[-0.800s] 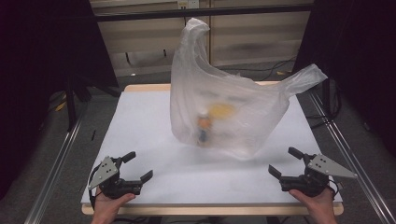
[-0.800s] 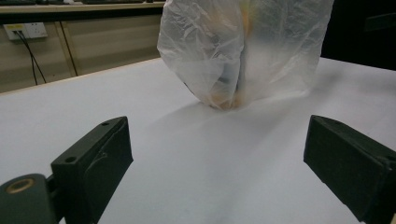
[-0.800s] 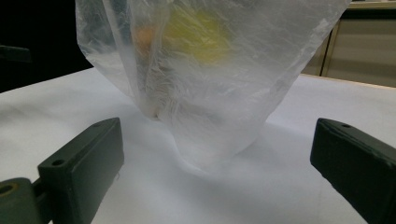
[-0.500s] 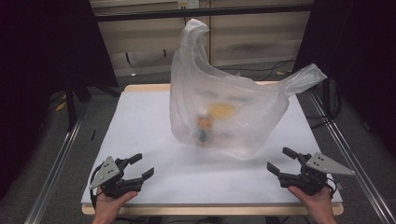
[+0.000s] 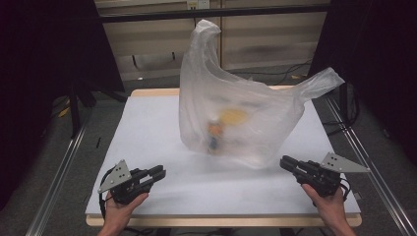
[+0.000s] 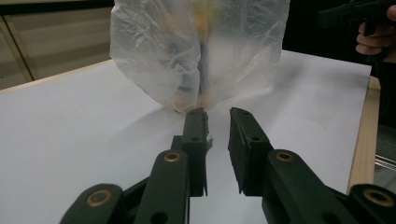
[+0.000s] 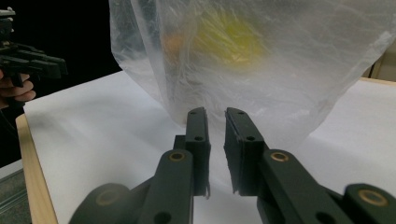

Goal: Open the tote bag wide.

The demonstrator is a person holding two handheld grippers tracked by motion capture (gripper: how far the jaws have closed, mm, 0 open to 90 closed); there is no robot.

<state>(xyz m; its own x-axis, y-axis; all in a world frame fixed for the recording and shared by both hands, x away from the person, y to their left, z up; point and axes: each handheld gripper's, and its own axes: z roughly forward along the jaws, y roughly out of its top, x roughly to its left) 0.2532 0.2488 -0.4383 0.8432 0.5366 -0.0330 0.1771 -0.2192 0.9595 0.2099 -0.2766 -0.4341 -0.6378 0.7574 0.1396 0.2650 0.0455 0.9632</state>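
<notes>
A translucent white plastic bag (image 5: 255, 105) stands upright in the middle of the white table (image 5: 147, 128), handles raised. Blurred shapes show inside it: something yellow (image 5: 234, 116) and an orange and blue item (image 5: 214, 133). My left gripper (image 5: 160, 172) rests near the front left edge, pointing at the bag. Its jaws are drawn together to a narrow gap, holding nothing (image 6: 217, 113). My right gripper (image 5: 285, 162) sits at the front right, close to the bag's lower corner. Its jaws are also nearly closed and hold nothing (image 7: 215, 111). The bag (image 6: 196, 51) (image 7: 261, 60) is a short way beyond both pairs of fingertips.
The table has a wooden rim (image 5: 221, 220) along its front. Metal rails (image 5: 59, 172) run along both sides of the table. Dark curtains flank it, with cables on the floor behind. Bare white surface lies between the grippers and the bag.
Both grippers' jaws have closed from wide open to nearly together. The right gripper has shifted slightly left toward the bag. The bag has not moved.
</notes>
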